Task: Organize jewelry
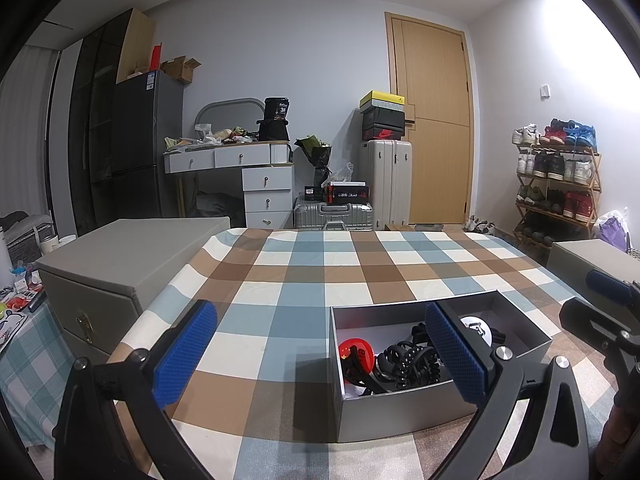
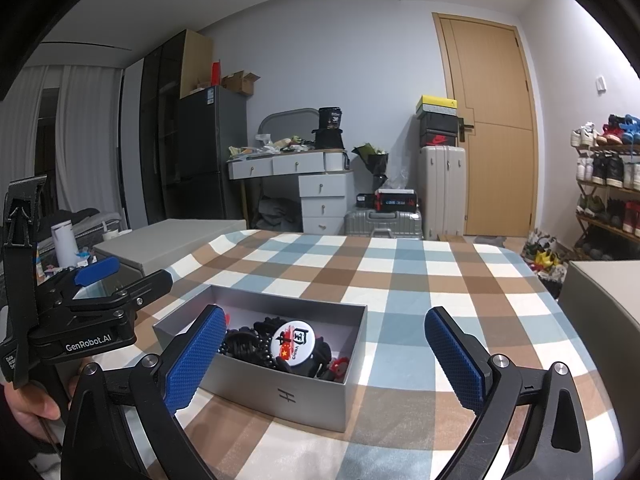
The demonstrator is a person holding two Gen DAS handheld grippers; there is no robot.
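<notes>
A grey open box (image 1: 400, 414) (image 2: 280, 396) sits on the checkered tablecloth (image 1: 304, 272) (image 2: 400, 280). It holds black hair clips (image 1: 404, 364) (image 2: 244, 344), a red round badge (image 1: 356, 354) and a white round "CHINA" badge (image 2: 294, 342) (image 1: 478, 326). My left gripper (image 1: 320, 356) is open and empty, its right finger in front of the box. My right gripper (image 2: 326, 360) is open and empty, its left finger at the box's left end. Each gripper also shows in the other's view: the right one (image 1: 600, 312) and the left one (image 2: 100, 292).
A closed grey storage box (image 1: 120, 272) (image 2: 172, 240) stands at the table's left edge, another (image 1: 592, 260) (image 2: 604, 300) at the right edge. Beyond the table are a dresser (image 1: 248, 168), suitcases (image 1: 384, 184), a door (image 1: 432, 120) and a shoe rack (image 1: 560, 184).
</notes>
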